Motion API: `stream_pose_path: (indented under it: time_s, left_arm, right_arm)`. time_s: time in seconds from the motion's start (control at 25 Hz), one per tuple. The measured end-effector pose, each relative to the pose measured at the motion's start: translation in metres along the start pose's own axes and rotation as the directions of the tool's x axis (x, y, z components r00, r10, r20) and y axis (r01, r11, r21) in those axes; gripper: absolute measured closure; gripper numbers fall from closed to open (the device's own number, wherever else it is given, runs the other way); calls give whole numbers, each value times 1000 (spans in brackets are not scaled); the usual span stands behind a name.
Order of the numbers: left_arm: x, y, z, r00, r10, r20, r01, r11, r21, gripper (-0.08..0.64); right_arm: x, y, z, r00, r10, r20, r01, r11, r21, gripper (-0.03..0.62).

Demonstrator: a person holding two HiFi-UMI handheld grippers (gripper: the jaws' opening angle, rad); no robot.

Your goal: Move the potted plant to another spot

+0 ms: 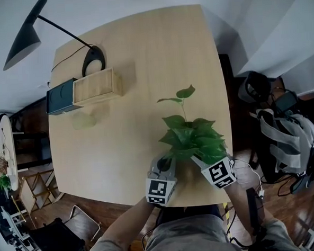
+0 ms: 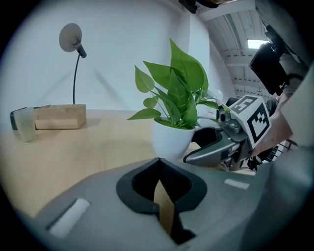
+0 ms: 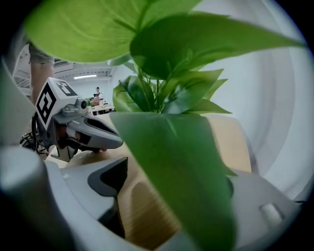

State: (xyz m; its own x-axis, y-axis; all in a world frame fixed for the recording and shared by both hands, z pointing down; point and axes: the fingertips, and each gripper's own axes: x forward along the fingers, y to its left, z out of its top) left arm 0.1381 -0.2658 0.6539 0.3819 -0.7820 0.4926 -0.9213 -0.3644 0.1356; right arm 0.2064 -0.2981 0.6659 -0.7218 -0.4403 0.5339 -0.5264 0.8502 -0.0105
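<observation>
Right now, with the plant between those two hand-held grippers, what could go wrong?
1. A big leaf hangs in front of the open jaws of the right hand-held gripper; closing might pinch foliage, not the white pot.
2. The potted plant is tall, leafy and near the front edge of the table; a nudge could tip it or push it off.
3. The left hand-held gripper is shut beside the pot, so it may only bump it.

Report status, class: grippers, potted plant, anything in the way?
Left gripper shut, empty. Right gripper open beside potted plant, not gripping. Plant upright near table edge. Leaf blocks right gripper view; wooden box, lamp well clear.
</observation>
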Motion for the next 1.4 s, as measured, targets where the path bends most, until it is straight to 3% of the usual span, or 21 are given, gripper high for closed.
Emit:
stream_pose_path:
  time_s: [0.28, 0.68, 1.16, 1.4]
  left_arm:
    - [11, 6, 10, 999, 14, 43, -16, 999, 38, 566]
    - [19, 8, 18, 998, 18, 59, -21, 999, 49, 566]
    - [8, 2, 36, 995, 17, 103, -24, 997, 71, 566]
    - [-6, 1, 64, 987, 20, 161, -36, 995, 94, 566]
  right_arm:
    - [19, -4, 15, 999, 49, 23, -47, 995, -86, 129]
    - [34, -2, 23, 996, 78, 42, -71, 987, -145, 146]
    - [25, 2, 32, 987, 104, 126, -96, 993, -65, 150]
    - [14, 0, 58, 979, 83, 187, -73, 996, -57, 150]
